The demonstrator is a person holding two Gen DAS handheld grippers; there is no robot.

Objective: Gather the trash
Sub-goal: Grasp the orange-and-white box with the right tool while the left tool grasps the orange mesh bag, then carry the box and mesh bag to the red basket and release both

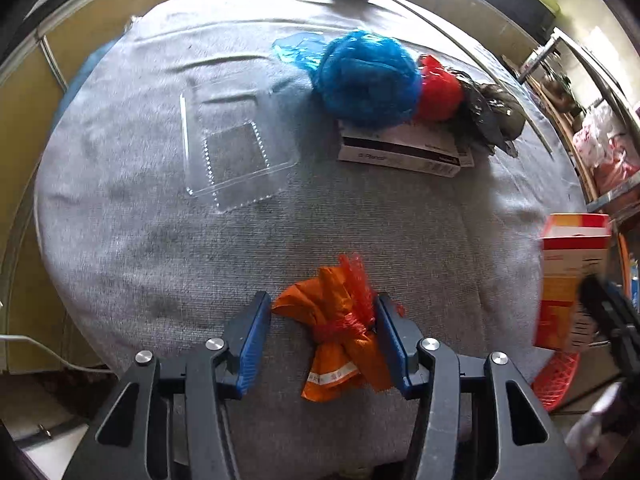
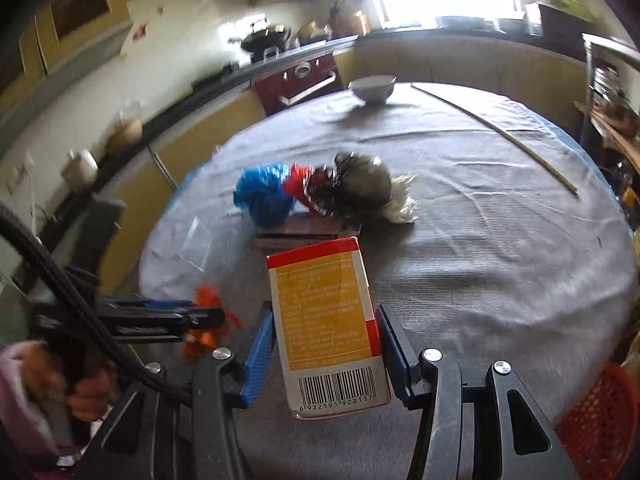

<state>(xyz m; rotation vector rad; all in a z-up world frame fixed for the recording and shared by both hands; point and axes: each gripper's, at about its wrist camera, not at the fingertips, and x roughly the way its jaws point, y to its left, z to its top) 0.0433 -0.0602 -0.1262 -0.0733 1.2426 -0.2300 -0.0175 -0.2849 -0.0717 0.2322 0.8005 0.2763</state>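
My left gripper (image 1: 324, 312) straddles a crumpled orange bag with red netting (image 1: 340, 328) on the grey tablecloth; the jaws stand apart, the right pad touches it, the left pad is clear. My right gripper (image 2: 324, 324) is shut on an orange-and-white carton (image 2: 328, 320), held upright above the table; it also shows in the left wrist view (image 1: 572, 280). A pile lies mid-table: blue bag (image 1: 366, 76), red bag (image 1: 438, 88), dark wrapper (image 1: 492, 116), flat box (image 1: 404, 148). A clear plastic tray (image 1: 236, 156) lies left of it.
A red mesh basket (image 2: 600, 424) sits below the table's near right edge, also in the left wrist view (image 1: 556, 376). A white bowl (image 2: 372, 88) stands at the far edge. A thin stick (image 2: 500, 132) lies at the far right. Cabinets surround the table.
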